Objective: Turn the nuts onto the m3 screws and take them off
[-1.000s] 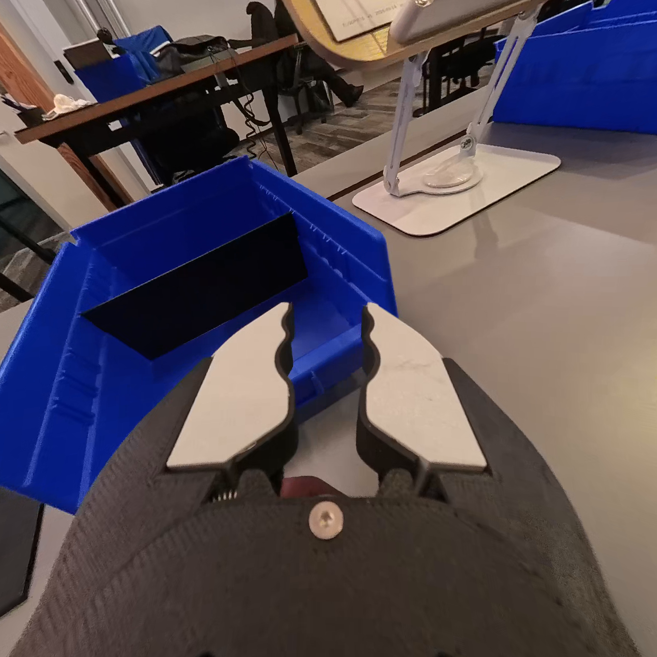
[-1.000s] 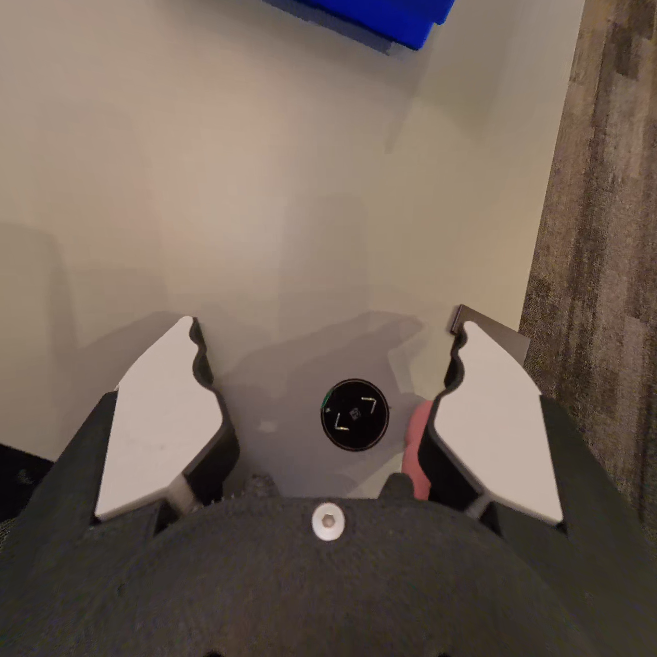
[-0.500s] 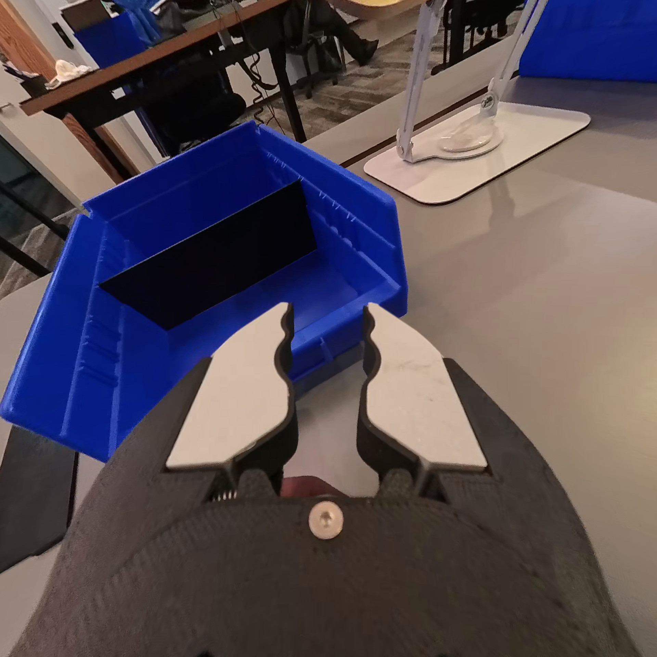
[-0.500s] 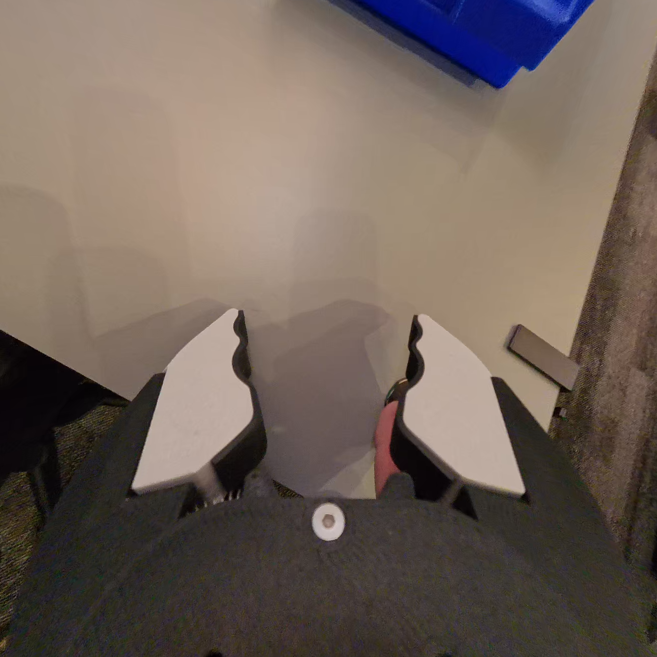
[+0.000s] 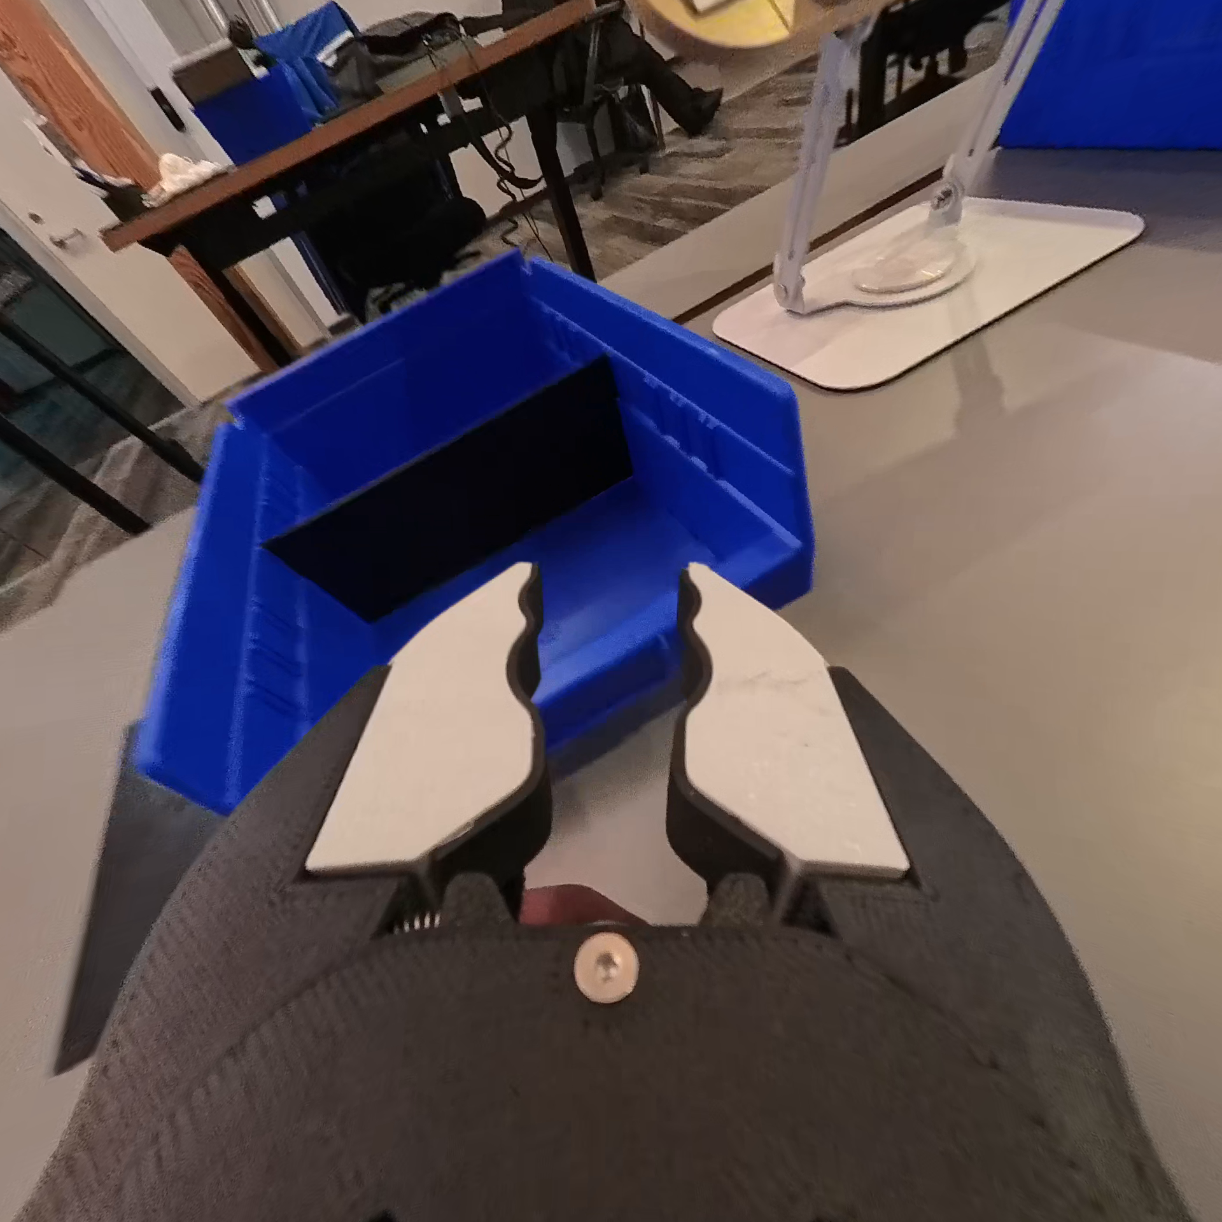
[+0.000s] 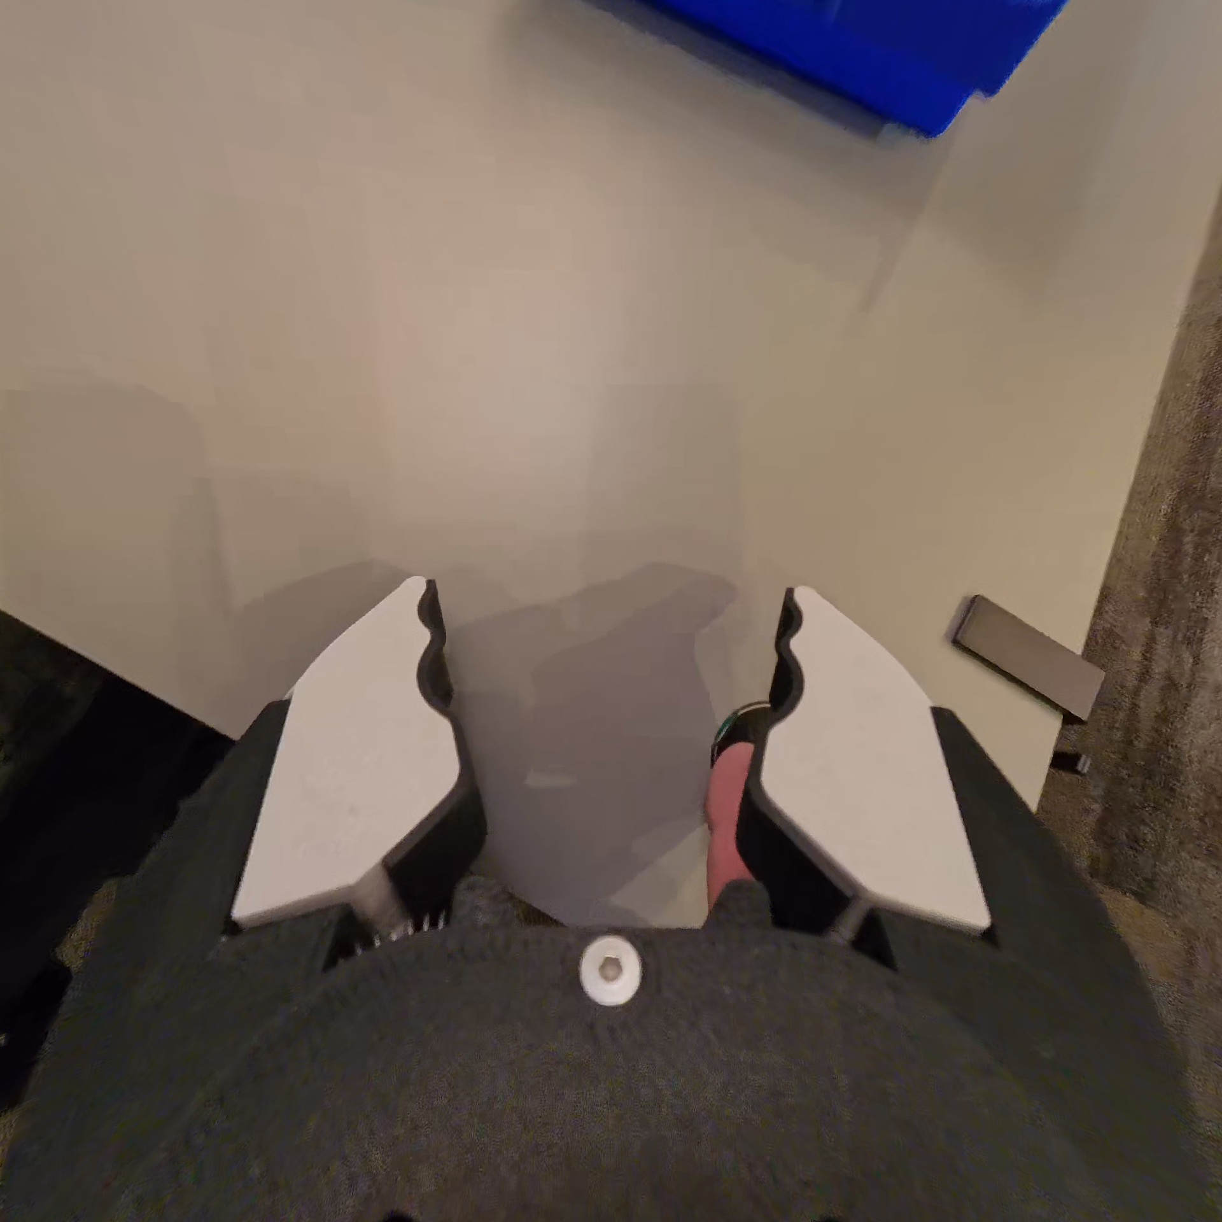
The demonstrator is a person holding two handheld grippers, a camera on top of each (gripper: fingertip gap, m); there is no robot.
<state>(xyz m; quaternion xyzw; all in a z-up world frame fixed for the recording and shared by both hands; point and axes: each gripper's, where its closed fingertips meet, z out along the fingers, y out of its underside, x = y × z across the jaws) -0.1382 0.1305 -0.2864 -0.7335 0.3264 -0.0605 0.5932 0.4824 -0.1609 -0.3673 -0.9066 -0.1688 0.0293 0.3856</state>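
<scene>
No nuts or screws show in either view. My left gripper (image 5: 608, 582) is open and empty, its tips over the near wall of a blue bin (image 5: 760, 423) with a black divider (image 5: 449, 502) across it. What I can see of the bin's inside holds nothing. My right gripper (image 6: 608, 595) is open and empty over the bare grey table (image 6: 463, 297), near its front edge. A small round black thing (image 6: 740, 724) and a person's finger (image 6: 727, 820) peek out beside the right finger.
A white stand base (image 5: 926, 297) sits on the table at the back right, with another blue bin (image 5: 1124, 73) behind it. In the right wrist view a blue bin corner (image 6: 893, 59) is at the top and a dark flat plate (image 6: 1025, 654) at the table's right edge. Carpet lies beyond. Some 70 cm of space lies between my two pairs of fingers.
The left view has drawn back and turned, so the blue bin sits farther off and more central. The right gripper's jaws narrowed, and the round black thing slid behind the right finger.
</scene>
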